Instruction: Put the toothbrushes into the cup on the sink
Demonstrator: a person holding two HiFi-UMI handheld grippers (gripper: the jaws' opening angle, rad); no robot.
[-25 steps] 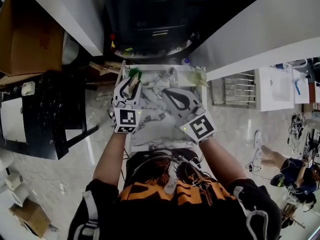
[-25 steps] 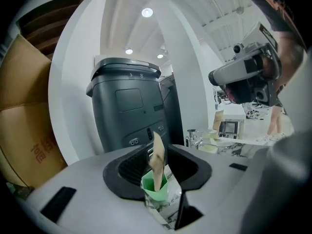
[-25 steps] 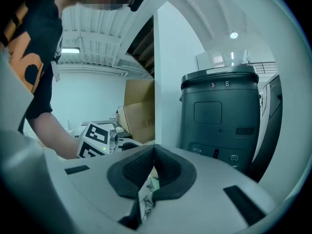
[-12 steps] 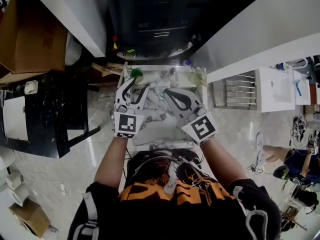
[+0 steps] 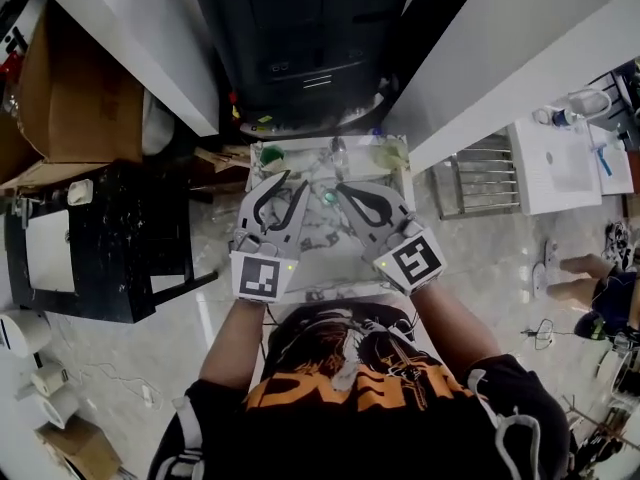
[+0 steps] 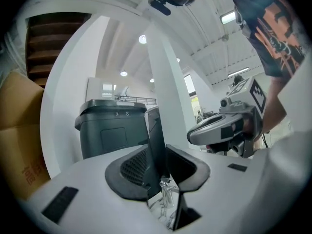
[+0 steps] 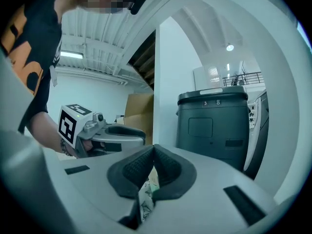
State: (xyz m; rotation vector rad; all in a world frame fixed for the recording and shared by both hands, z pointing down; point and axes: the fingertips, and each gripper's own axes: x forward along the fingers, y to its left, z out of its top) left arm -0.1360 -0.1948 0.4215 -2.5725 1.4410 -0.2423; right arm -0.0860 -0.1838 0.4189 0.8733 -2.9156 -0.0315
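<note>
Since a second ago the left gripper has backed off the green cup. Its jaws went wide half a second back and are now closing, pads still apart, nothing between them. The cup sits just ahead of the left jaws, on the far-left corner of the marbled sink; can't make out toothbrushes in it. The right gripper is unchanged: ribbed black pads pressed together, empty. Both are held low over the sink, tips forward and angled toward each other. Shells are smooth pale plastic.

Glossy pale floor, white walls, dark bin, cardboard box
</note>
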